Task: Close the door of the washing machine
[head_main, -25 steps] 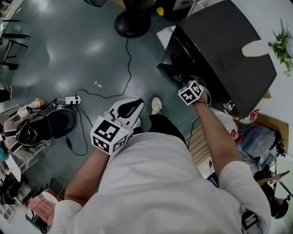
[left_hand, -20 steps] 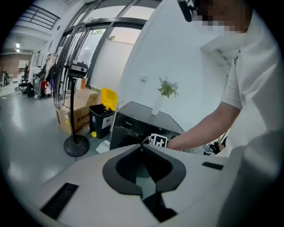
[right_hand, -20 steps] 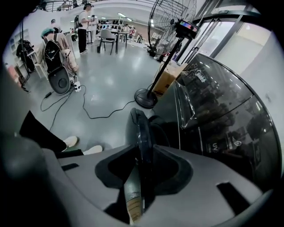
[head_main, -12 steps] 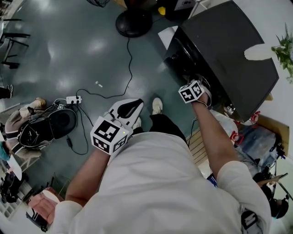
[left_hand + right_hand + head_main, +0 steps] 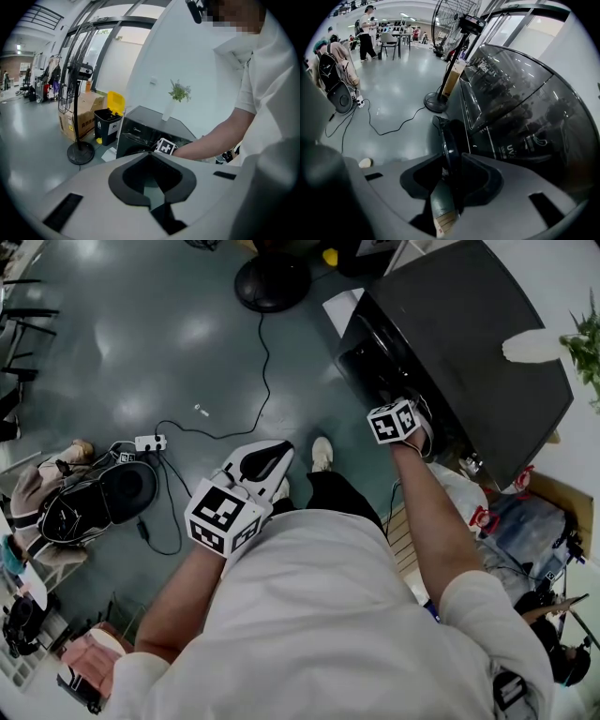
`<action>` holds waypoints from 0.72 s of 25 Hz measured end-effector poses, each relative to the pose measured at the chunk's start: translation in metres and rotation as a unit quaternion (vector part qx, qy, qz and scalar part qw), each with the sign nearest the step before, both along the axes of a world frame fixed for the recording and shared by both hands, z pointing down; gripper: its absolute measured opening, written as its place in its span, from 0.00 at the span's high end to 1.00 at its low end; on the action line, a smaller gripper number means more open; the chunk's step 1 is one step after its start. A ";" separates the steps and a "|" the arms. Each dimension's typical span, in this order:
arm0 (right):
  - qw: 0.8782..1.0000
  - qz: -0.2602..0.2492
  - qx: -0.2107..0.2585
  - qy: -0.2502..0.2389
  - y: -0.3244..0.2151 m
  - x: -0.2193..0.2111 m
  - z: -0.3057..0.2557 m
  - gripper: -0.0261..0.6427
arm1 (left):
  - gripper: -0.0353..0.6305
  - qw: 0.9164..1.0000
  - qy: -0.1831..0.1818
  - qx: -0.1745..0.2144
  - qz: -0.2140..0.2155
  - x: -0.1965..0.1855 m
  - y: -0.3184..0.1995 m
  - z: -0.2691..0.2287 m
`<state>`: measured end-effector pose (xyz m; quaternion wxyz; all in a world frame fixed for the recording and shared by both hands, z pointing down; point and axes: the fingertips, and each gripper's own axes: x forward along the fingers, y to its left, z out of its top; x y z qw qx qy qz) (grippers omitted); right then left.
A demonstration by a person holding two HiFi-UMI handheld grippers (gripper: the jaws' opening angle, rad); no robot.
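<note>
The black washing machine (image 5: 469, 343) stands at the upper right of the head view. Its round door (image 5: 446, 136) hangs a little ajar, seen edge-on in the right gripper view. My right gripper (image 5: 452, 180) is at the machine's front (image 5: 384, 401), pointing steeply down. The door's rim runs between its jaws, which are opening, and a gap shows on the left side. My left gripper (image 5: 272, 457) is held in front of my body, away from the machine. Its jaws (image 5: 151, 187) show a narrow gap with nothing in it.
A fan's round base (image 5: 272, 282) stands left of the machine, and its cable (image 5: 262, 362) trails to a power strip (image 5: 148, 442). A backpack (image 5: 89, 498) lies at the left. My shoe (image 5: 321, 456) is below the door. A yellow-lidded bin (image 5: 108, 123) stands behind the machine.
My right gripper has shifted slightly towards the machine's front, with the door's rim between its jaws, and has rolled a little. The left gripper has stayed put.
</note>
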<state>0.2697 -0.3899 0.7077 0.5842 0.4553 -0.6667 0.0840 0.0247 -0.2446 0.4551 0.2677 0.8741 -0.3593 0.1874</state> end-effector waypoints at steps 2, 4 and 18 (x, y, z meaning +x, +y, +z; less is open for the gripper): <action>1.000 0.005 -0.001 -0.003 0.000 0.000 0.002 0.76 | 0.92 1.000 0.001 -0.001 0.003 0.002 -0.001 0.000; 1.000 0.009 -0.001 -0.004 0.000 0.001 0.002 0.76 | 0.92 1.000 0.002 -0.002 0.005 0.003 -0.001 0.000; 0.999 0.051 0.012 -0.002 -0.003 0.004 0.001 0.75 | 0.92 1.000 0.003 -0.007 0.011 -0.002 0.004 0.002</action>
